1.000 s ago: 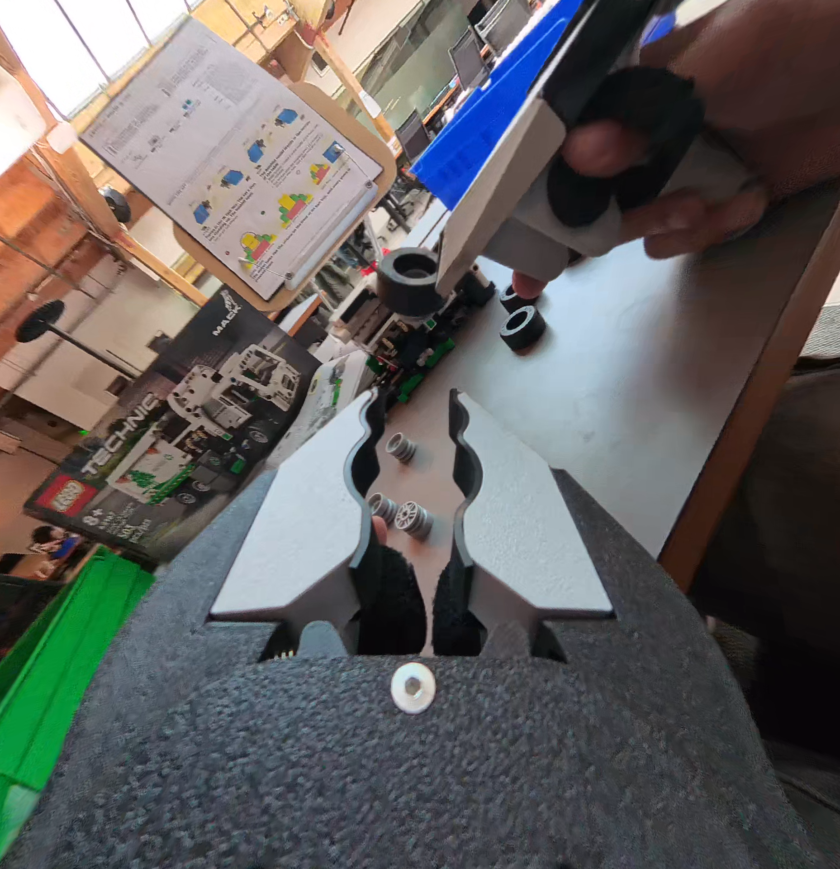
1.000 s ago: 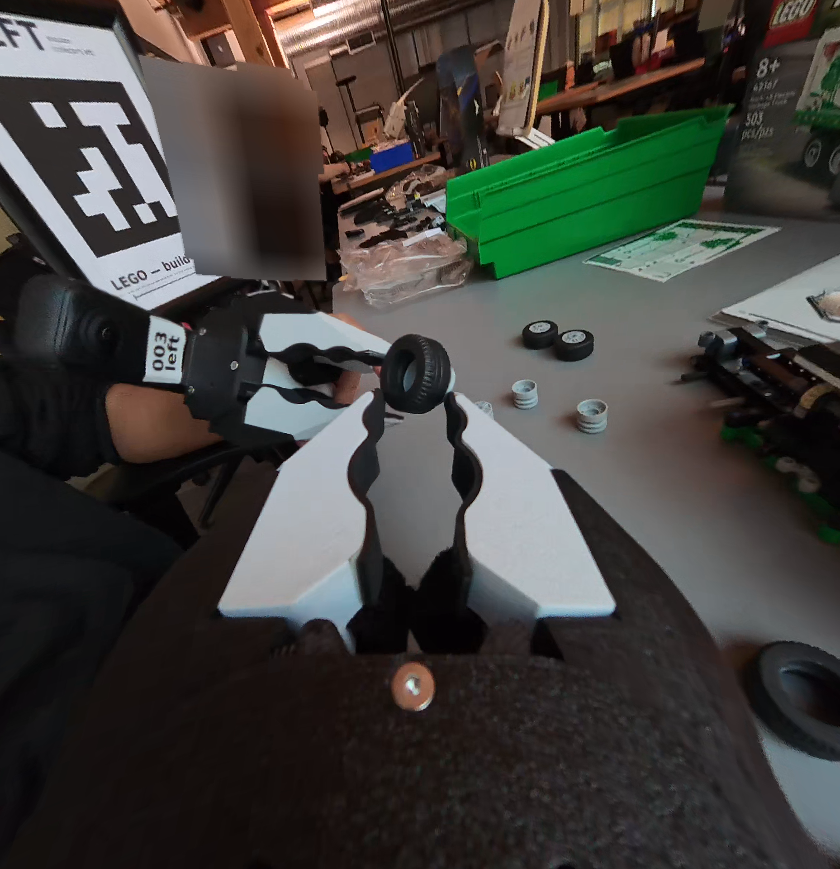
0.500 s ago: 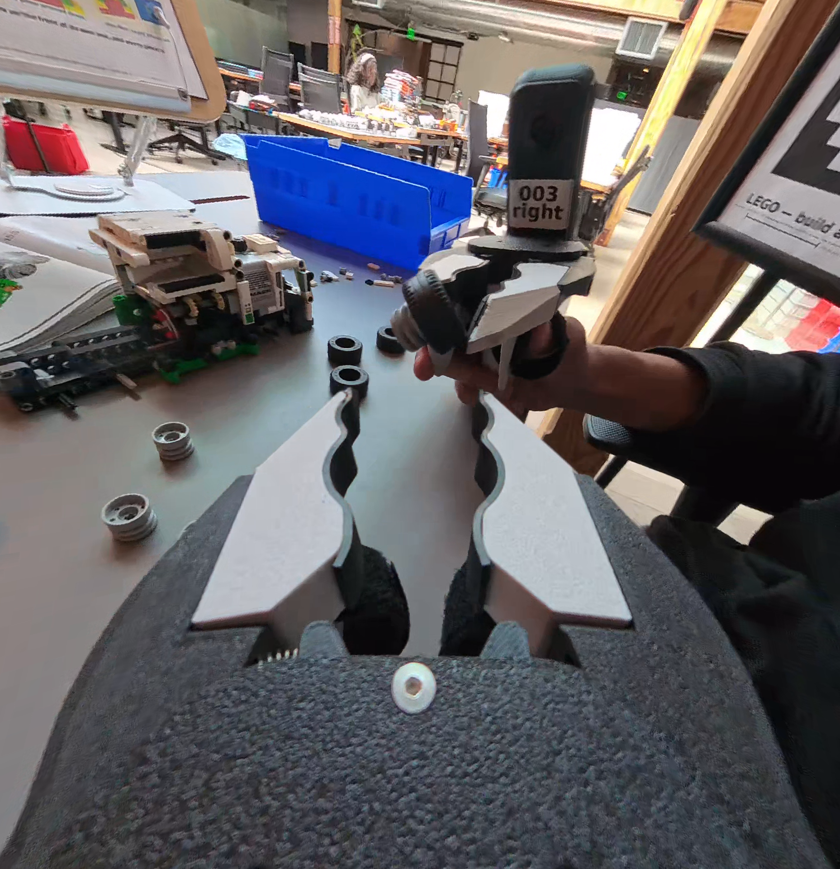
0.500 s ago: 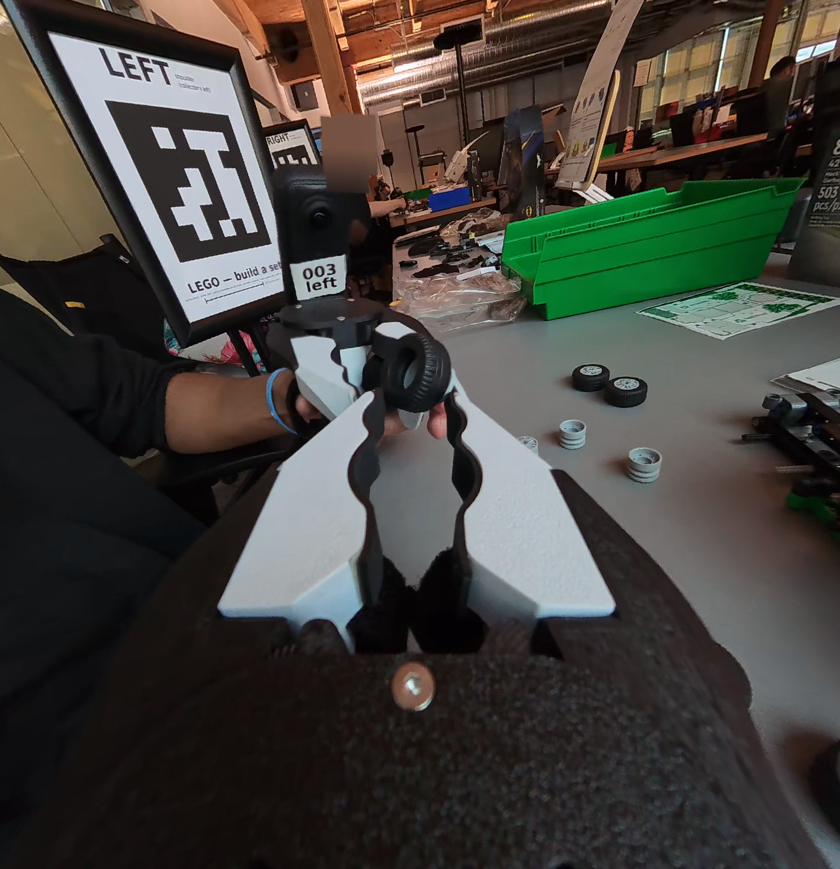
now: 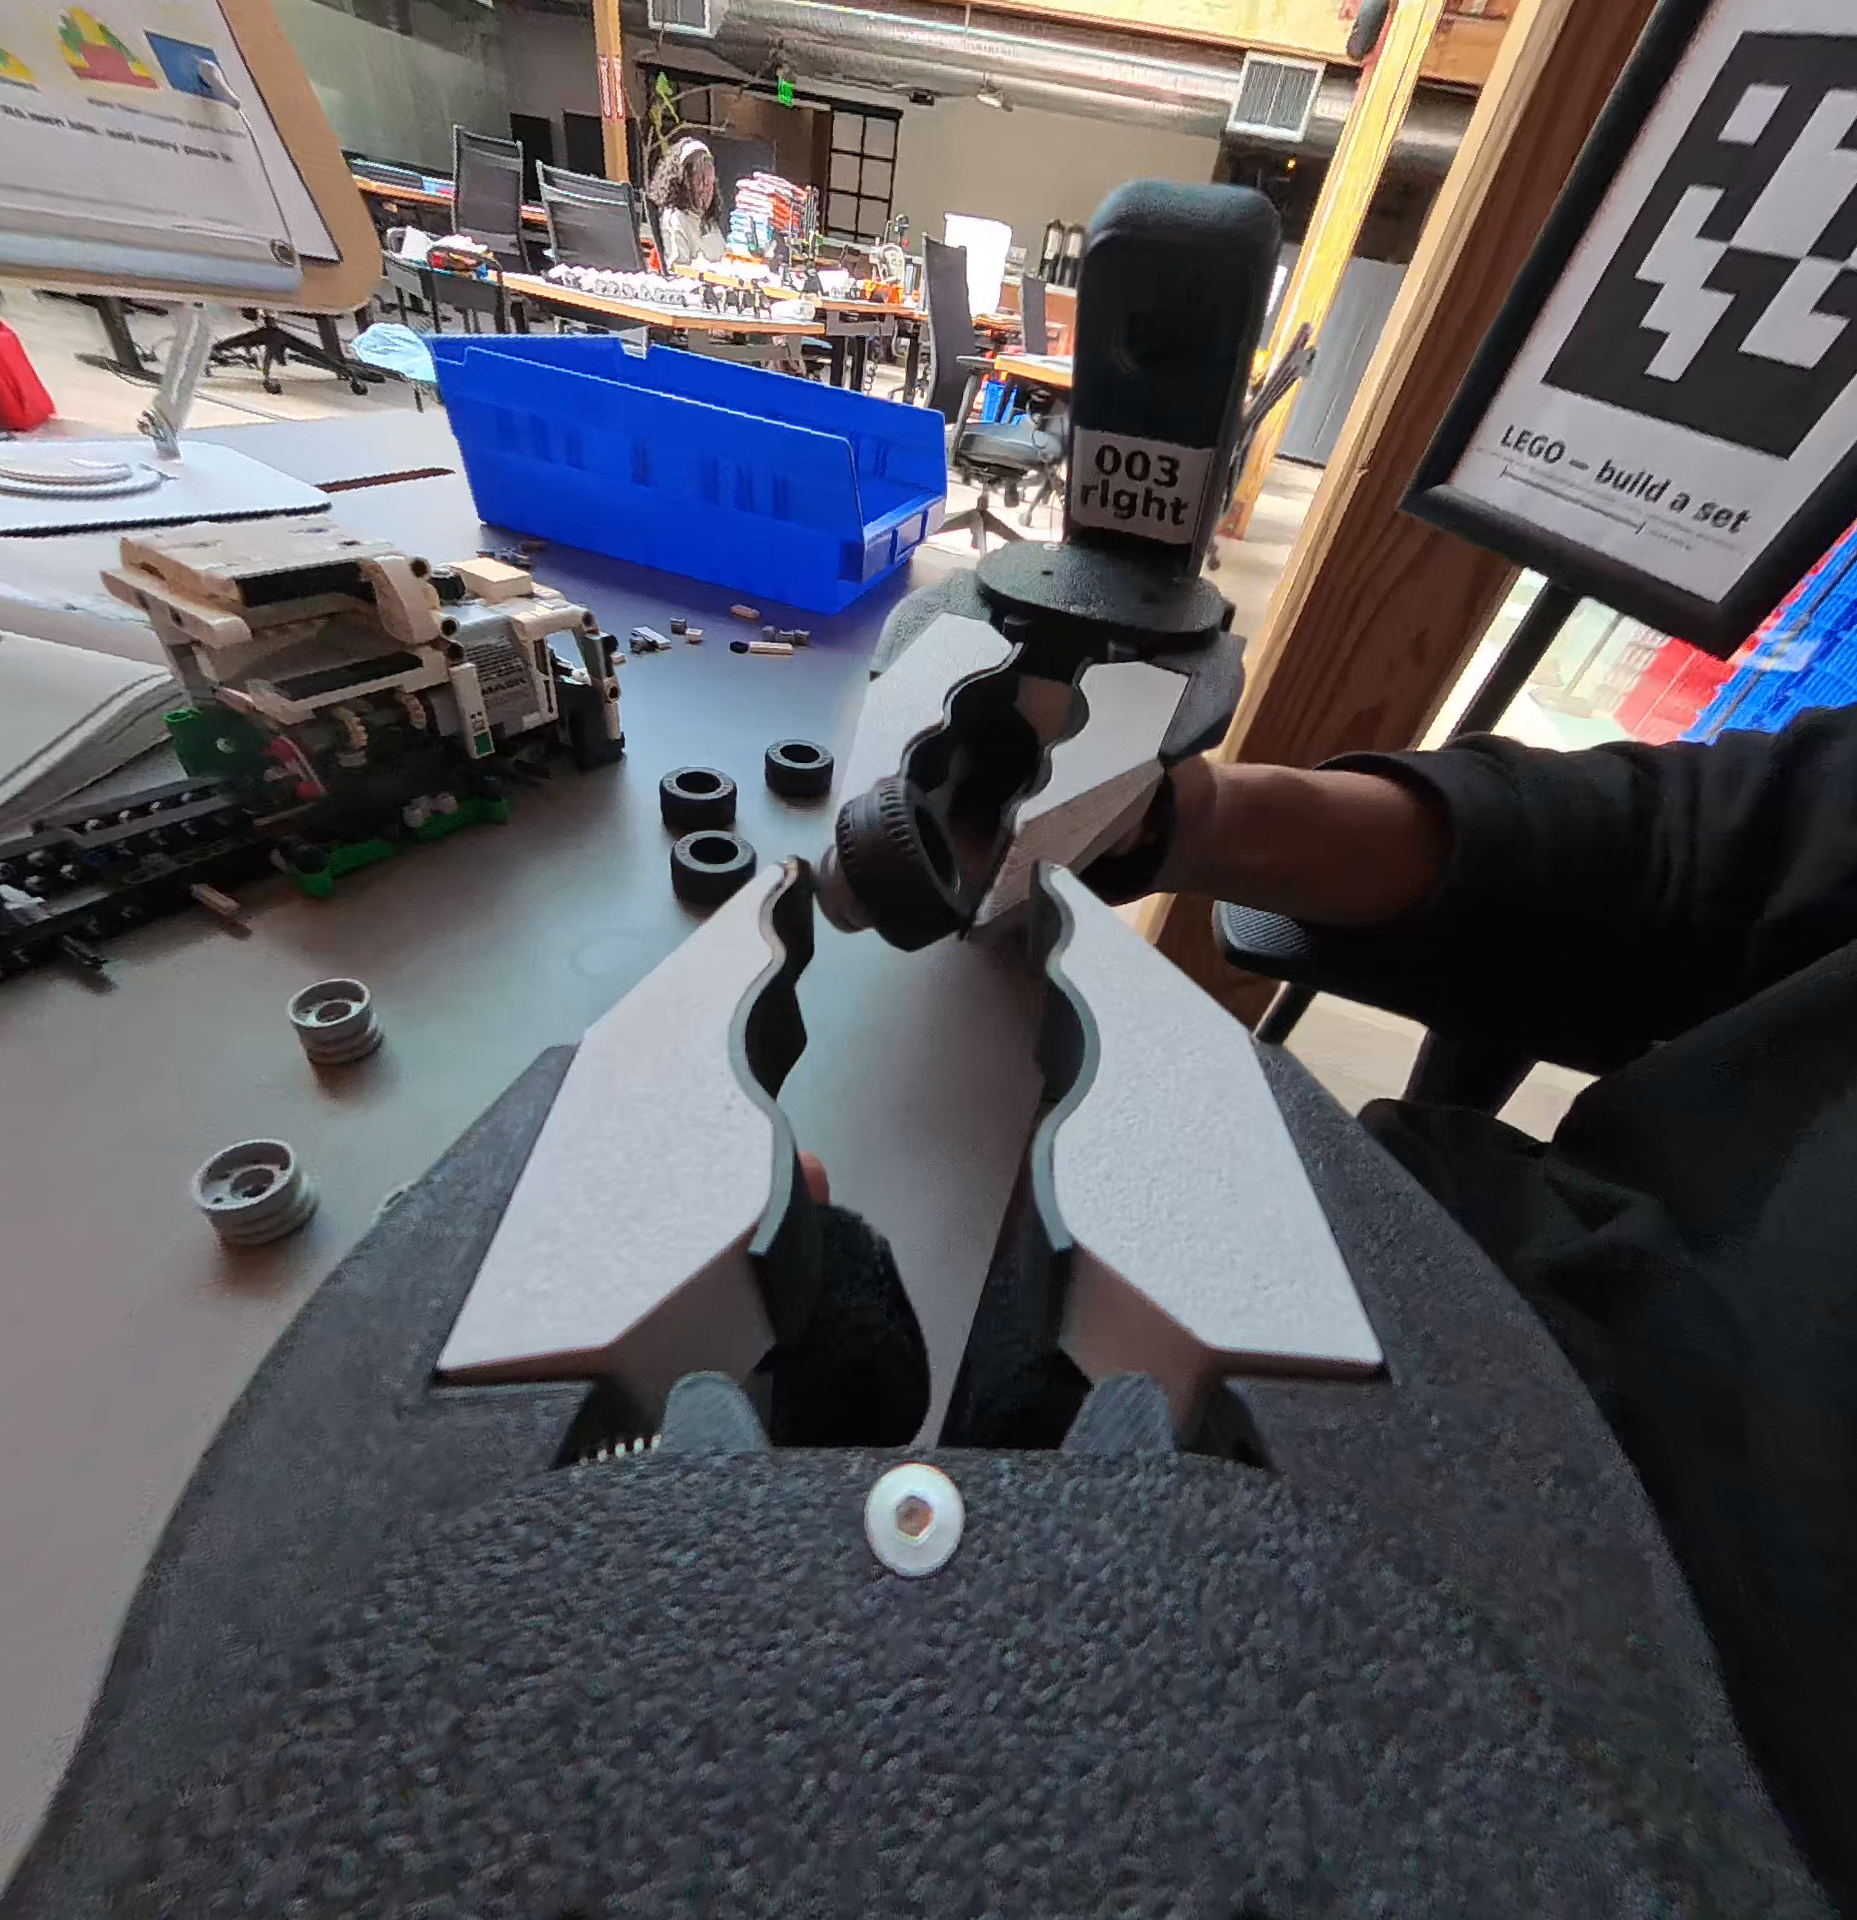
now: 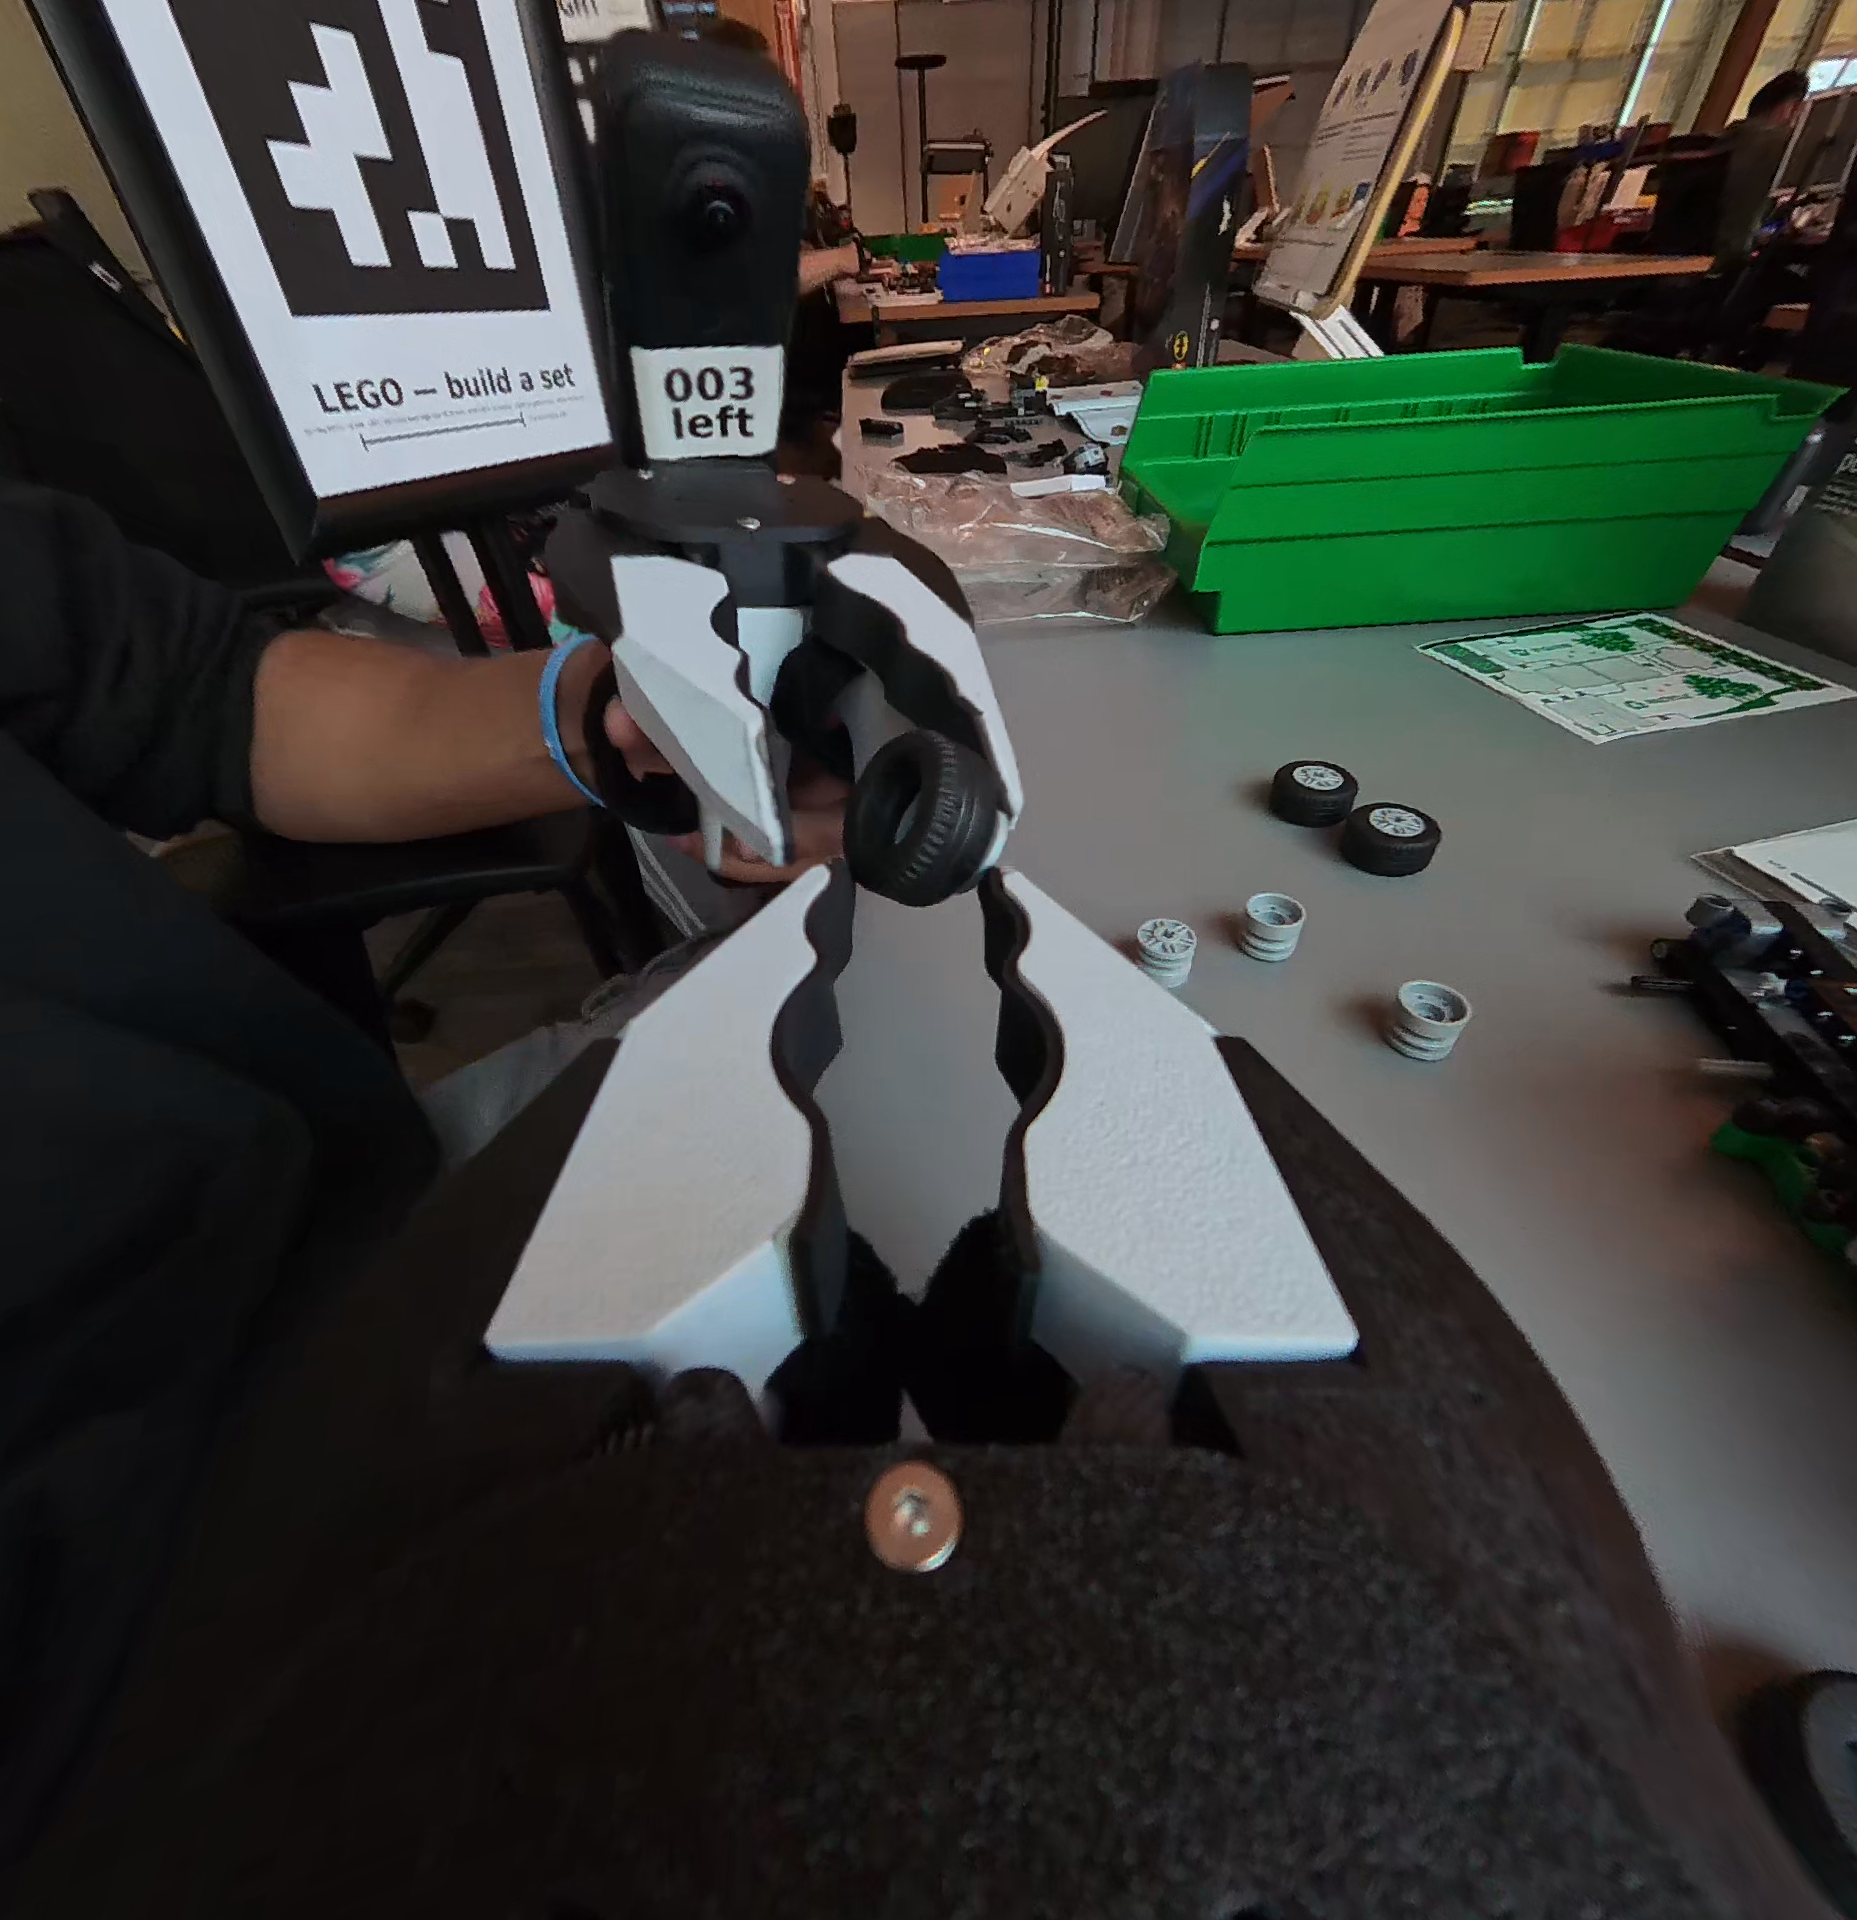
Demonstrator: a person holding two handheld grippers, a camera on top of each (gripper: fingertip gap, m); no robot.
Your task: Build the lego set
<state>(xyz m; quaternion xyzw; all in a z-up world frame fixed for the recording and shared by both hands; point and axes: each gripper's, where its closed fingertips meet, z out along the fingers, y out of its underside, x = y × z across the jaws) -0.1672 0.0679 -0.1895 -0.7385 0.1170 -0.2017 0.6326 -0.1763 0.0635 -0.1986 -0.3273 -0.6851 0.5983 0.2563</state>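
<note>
My right gripper [image 6: 911, 883] is shut on a black rubber tyre [image 6: 924, 821] and holds it above the grey table's near edge. My left gripper [image 5: 919, 883] faces it, open, with its fingertips on either side of the tyre [image 5: 893, 862]. A bit of grey shows at the tyre's side next to my left fingertip. It is too small to tell what it is. The left gripper [image 6: 888, 831] also shows in the right wrist view, just behind the tyre. The partly built truck model [image 5: 352, 665] stands on the table. Grey wheel hubs [image 5: 332, 1020] [image 6: 1428, 1018] lie loose.
Three loose black tyres [image 5: 698, 797] lie near the model. Two finished wheels [image 6: 1313, 792] stand beyond the hubs. A blue bin [image 5: 695, 478], a green bin [image 6: 1423, 488], a plastic bag [image 6: 1017, 540] and a printed sheet [image 6: 1630, 675] sit farther back. A framed marker sign [image 5: 1713, 291] stands beside the table. My two grippers' fingertips are within a few centimetres of each other. The partly built truck model [image 5: 352, 665] is about 20 cm from both grippers' fingertips.
My left gripper has swung from the hubs on the table to face the right gripper and has closed in on the tyre. The right gripper still holds the tyre.
</note>
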